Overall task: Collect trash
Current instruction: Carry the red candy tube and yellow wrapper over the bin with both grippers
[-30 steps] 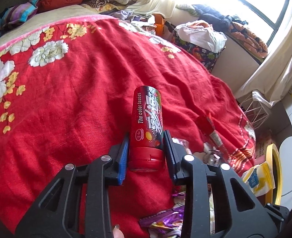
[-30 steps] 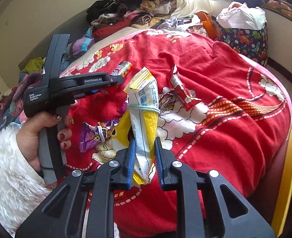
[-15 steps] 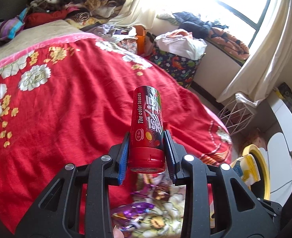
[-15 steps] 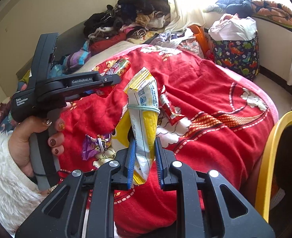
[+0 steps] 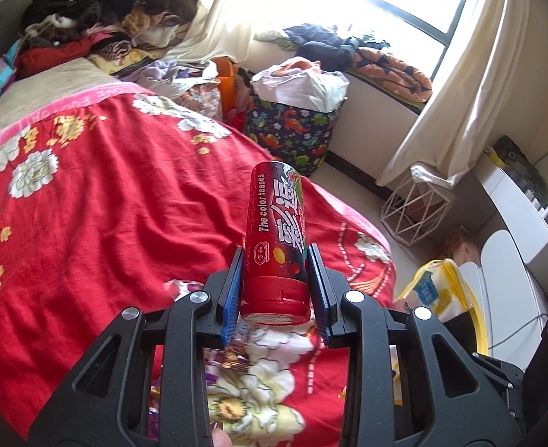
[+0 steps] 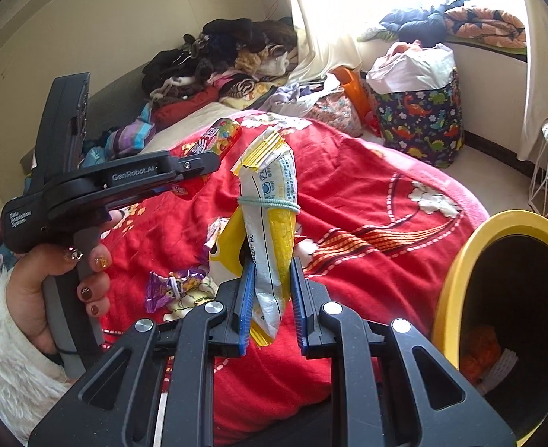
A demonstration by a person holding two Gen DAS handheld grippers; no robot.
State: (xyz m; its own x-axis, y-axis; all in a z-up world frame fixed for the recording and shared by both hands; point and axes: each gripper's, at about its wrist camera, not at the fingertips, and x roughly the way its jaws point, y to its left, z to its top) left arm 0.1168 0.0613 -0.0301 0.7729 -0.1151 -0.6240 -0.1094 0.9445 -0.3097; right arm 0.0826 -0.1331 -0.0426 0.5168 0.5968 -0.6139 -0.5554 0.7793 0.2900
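My left gripper (image 5: 276,279) is shut on a red candy tube (image 5: 277,234), held upright above the red bedspread (image 5: 106,205). Seen from the right wrist, that same left gripper (image 6: 203,164) and its tube (image 6: 220,138) hang at the left, gripped by a hand (image 6: 50,283) in a white fluffy sleeve. My right gripper (image 6: 272,298) is shut on a yellow and white snack bag (image 6: 270,223) tied with a green band. A yellow-rimmed bin (image 6: 505,320) stands at the right, with orange trash inside. A purple wrapper (image 6: 173,285) lies on the bed.
Piled clothes (image 5: 99,18) cover the far end of the bed. A dinosaur-print bag (image 5: 292,126) stuffed with laundry stands on the floor beside it. A white wire basket (image 5: 415,205) sits under the curtain. More wrappers (image 5: 233,357) lie near the bed's edge.
Both grippers have risen and swung right with their loads. The yellow bin has come into full view at the right, and the red wrapper on the bed has dropped behind the snack bag.
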